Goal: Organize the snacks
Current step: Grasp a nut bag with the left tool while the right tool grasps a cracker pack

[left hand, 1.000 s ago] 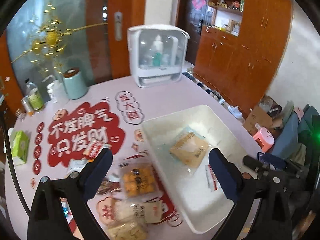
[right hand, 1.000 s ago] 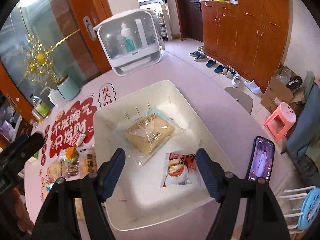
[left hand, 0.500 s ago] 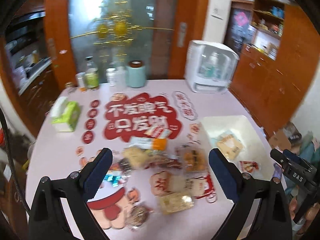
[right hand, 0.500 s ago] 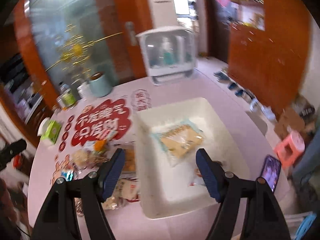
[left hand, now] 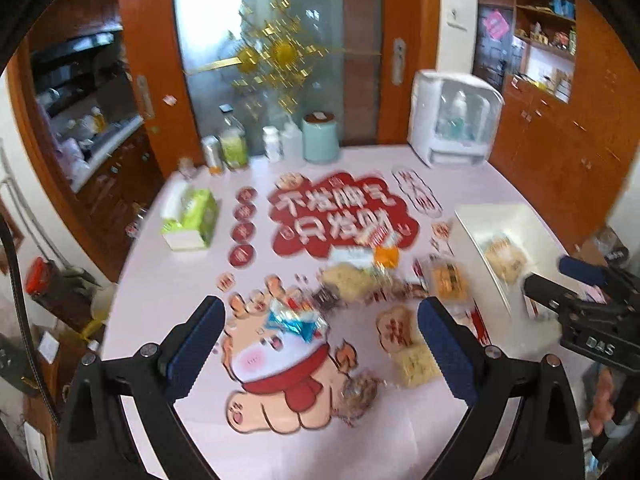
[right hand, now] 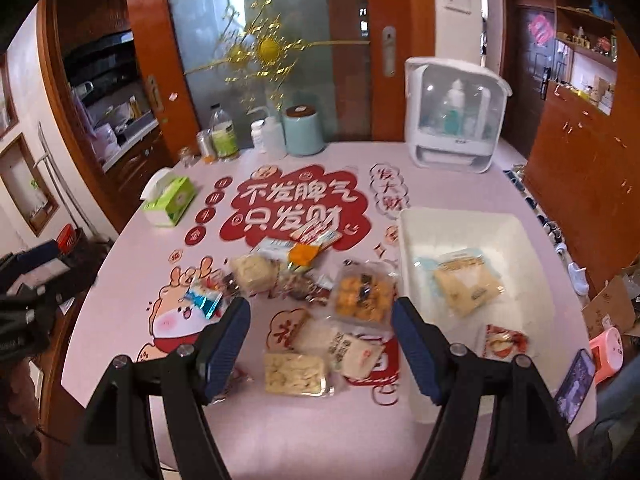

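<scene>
A: Grippers first. State?

B: Left gripper (left hand: 320,342) is seen w/ jaws spread wide, nothing between the pads, held above the table (right hand: 448,184) over the cartoon decal. Right gripper (right hand: 320,346) also apart, nothing pinched; its jaws have just been opening a bit more. It's held above the loose snack pile (right hand: 320,304).

A: Where's the pile located?

B: Middle of the table, toward the near edge, just left of the white bin (right hand: 412,248). Pkts noted: orange-biscuit pack (right hand: 362,294) touching the bin's left wall or just beside it, can't tell which; pale cracker pack (right hand: 294,374) nearest the near edge; blue-foil candy (right hand: 205,300) at the pile's left end, on the decal.

A: Anything in the bin yet?

B: Yes, two. A beige pkt w/ light-blue top (right hand: 464,280) is laid in the bin's middle, a small red-and-white pkt (right hand: 505,340) toward its near right corner. Bin is set at the table's right edge.

A: Other stuff on the surface?

B: Green tissue box (right hand: 170,198) near the left edge. Bottles, a mint canister (right hand: 304,130) and a white cabinet-style box (right hand: 456,116) are lined along the far edge. Left view is motion-blurred, so pkt detail is taken from the right view.
</scene>
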